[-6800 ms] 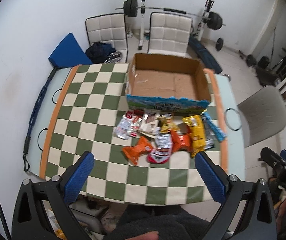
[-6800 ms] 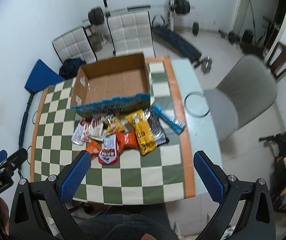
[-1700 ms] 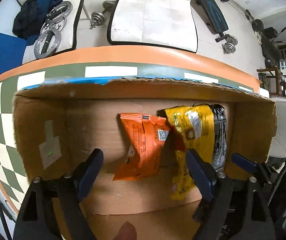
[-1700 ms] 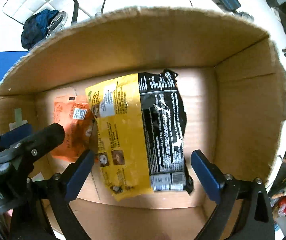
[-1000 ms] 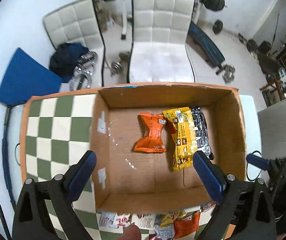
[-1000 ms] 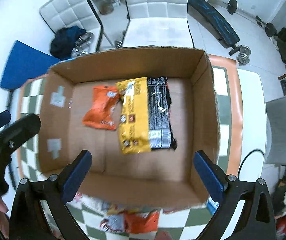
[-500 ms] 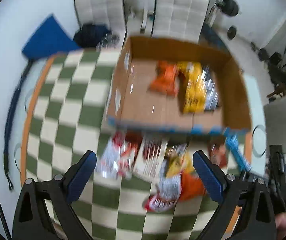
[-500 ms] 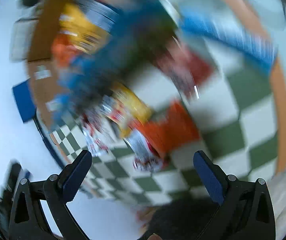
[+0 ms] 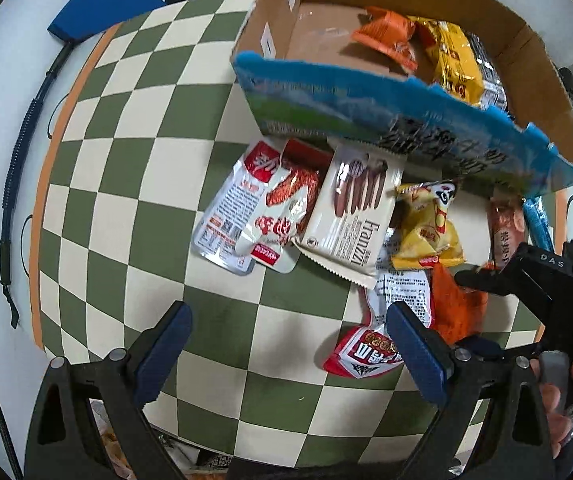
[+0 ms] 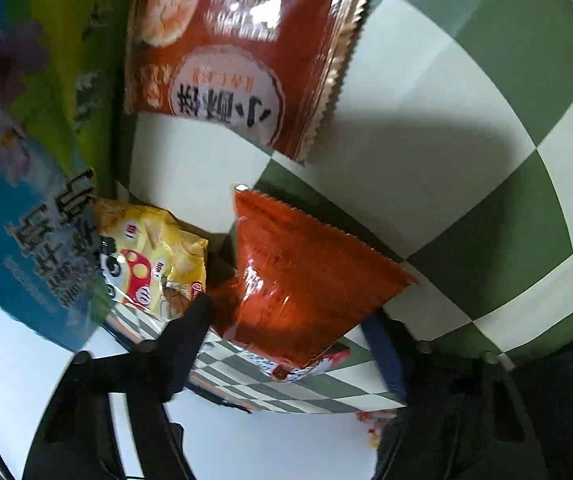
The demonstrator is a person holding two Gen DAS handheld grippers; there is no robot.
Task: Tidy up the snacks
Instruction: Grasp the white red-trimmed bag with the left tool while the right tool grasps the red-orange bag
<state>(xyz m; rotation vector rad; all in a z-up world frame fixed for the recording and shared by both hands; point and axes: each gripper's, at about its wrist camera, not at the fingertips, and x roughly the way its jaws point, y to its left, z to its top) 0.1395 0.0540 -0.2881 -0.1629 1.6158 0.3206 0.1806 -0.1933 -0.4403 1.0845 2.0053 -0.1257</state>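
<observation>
An open cardboard box stands on the green-and-cream checkered tablecloth. Inside it lie an orange packet and a yellow bag. Before the box, a cream wafer pack lies among other packets.

Your table, under a green-and-cream checked cloth with an orange border, carries the cardboard box toward its far edge. Snack packets lie scattered against the box's near wall, reaching toward the right edge.
</observation>
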